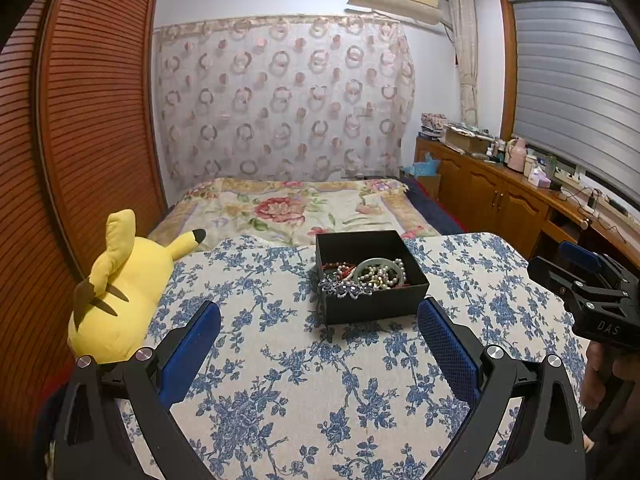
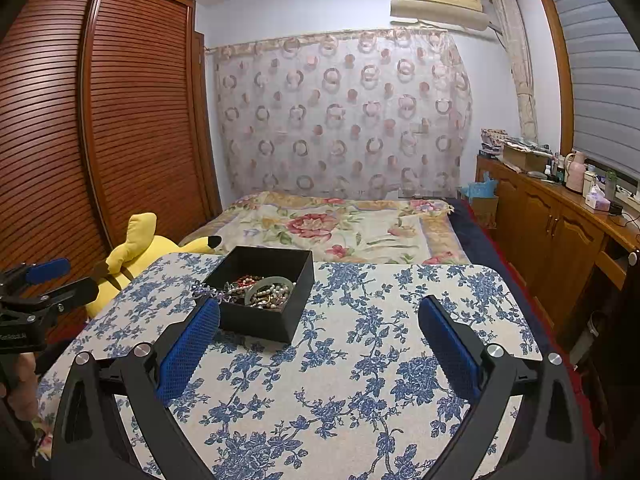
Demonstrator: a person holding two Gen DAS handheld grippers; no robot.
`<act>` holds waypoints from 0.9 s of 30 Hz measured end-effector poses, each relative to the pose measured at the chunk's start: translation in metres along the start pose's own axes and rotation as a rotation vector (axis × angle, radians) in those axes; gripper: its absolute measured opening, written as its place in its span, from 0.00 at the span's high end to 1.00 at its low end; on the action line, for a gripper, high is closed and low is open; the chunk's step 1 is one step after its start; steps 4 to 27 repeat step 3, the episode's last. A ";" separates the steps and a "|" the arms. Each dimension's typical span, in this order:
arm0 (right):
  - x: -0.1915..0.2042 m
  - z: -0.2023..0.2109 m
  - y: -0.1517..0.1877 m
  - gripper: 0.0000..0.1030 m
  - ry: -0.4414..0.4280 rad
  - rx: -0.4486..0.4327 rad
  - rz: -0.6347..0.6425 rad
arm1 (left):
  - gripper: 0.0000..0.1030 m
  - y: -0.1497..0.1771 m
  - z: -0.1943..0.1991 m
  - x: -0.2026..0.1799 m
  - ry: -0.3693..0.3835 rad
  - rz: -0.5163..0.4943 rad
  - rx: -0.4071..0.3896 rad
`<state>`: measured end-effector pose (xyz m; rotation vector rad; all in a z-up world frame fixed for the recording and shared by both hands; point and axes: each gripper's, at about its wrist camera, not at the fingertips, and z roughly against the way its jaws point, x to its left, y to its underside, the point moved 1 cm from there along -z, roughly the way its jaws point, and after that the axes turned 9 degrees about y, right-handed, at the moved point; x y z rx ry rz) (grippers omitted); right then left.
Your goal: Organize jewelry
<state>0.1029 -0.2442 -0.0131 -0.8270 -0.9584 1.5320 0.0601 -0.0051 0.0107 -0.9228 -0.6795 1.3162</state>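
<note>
Both grippers (L [image 1: 319, 312], R [image 2: 319, 314]) spread wide, empty, near jewelry box [image 1: 370, 276].

A: Where's the box [image 1: 372, 276]?
B: On the table [image 1: 280, 380], toward its far edge, jewelry [image 1: 366, 276] inside, one piece draped over the near-left rim
A: Left of the table?
B: Plush toy [image 1: 120, 288], wardrobe [image 1: 80, 120] behind it
A: Behind the table?
B: Bed [image 1: 296, 208], curtain [image 1: 280, 96] beyond. Cabinets [image 1: 492, 196] along the right
</note>
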 end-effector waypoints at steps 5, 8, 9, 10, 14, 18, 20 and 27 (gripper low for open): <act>0.000 0.000 0.000 0.03 0.000 0.001 -0.001 | 0.08 -0.001 0.000 0.000 -0.001 0.000 -0.001; 0.000 0.000 0.000 0.03 0.000 0.001 -0.001 | 0.08 -0.001 0.000 0.000 -0.001 0.000 -0.001; 0.000 0.000 0.000 0.03 0.000 0.001 -0.001 | 0.08 -0.001 0.000 0.000 -0.001 0.000 -0.001; 0.000 0.000 0.000 0.03 0.000 0.001 -0.001 | 0.08 -0.001 0.000 0.000 -0.001 0.000 -0.001; 0.000 0.000 0.000 0.03 0.000 0.001 -0.001 | 0.08 -0.001 0.000 0.000 -0.001 0.000 -0.001; 0.000 0.000 0.000 0.03 0.000 0.001 -0.001 | 0.08 -0.001 0.000 0.000 -0.001 0.000 -0.001; 0.000 0.000 0.000 0.03 0.000 0.001 -0.001 | 0.08 -0.001 0.000 0.000 -0.001 0.000 -0.001; 0.000 0.000 0.000 0.03 0.000 0.001 -0.001 | 0.08 -0.001 0.000 0.000 -0.001 0.000 -0.001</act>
